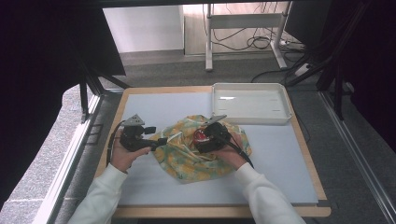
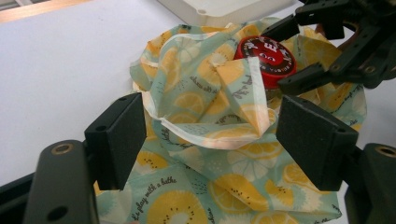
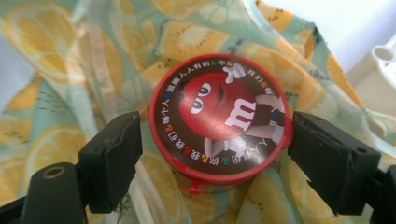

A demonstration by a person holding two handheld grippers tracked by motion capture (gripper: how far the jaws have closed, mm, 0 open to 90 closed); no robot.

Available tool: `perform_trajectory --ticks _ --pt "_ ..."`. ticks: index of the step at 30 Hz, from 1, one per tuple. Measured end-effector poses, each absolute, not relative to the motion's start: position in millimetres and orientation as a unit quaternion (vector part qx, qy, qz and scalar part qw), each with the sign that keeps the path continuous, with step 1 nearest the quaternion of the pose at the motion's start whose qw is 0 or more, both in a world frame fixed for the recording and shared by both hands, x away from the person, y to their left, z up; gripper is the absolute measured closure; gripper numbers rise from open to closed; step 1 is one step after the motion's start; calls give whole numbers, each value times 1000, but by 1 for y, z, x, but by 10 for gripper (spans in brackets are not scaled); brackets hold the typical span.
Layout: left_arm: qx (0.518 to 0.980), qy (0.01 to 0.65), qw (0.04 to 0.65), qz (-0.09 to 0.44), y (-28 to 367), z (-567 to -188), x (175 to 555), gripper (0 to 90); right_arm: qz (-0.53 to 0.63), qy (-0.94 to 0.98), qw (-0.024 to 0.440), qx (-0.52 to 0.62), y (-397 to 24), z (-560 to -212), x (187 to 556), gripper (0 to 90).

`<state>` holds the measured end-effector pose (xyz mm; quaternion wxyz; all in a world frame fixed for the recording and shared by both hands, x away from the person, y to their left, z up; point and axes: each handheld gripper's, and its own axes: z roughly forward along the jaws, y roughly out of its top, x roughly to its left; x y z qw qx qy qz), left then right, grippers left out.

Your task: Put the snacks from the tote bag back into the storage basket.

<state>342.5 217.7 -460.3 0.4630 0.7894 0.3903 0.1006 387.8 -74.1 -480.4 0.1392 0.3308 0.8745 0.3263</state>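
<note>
Candy tin (image 3: 222, 119) sat mid-frame between my right tool's (image 3: 210, 163) open jaws, ungripped; closing them seemed next.

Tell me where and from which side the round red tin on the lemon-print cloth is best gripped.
Probably across its rim, from above. The round red tin lies flat, lid up, on the lemon-print cloth, so only its low curved side wall offers opposing faces. The right gripper already straddles it, jaws open, a pad at each side; cloth folds crowd its edge.

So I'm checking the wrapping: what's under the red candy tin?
The red candy tin rests on the lemon-print cloth, whose folds rise around it. Anything beneath the cloth there is covered.
</note>
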Motion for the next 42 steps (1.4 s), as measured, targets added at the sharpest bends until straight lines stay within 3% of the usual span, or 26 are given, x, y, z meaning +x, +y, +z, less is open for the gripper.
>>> perform_trajectory --ticks 6,14,42 --pt "789 392 462 101 217 -462 343 249 313 876 149 337 -70 -490 389 237" --pt "789 394 461 101 219 -462 343 249 315 878 142 331 -71 -487 387 247" --pt "790 399 455 97 221 -467 346 248 413 850 129 300 -100 -438 377 255"
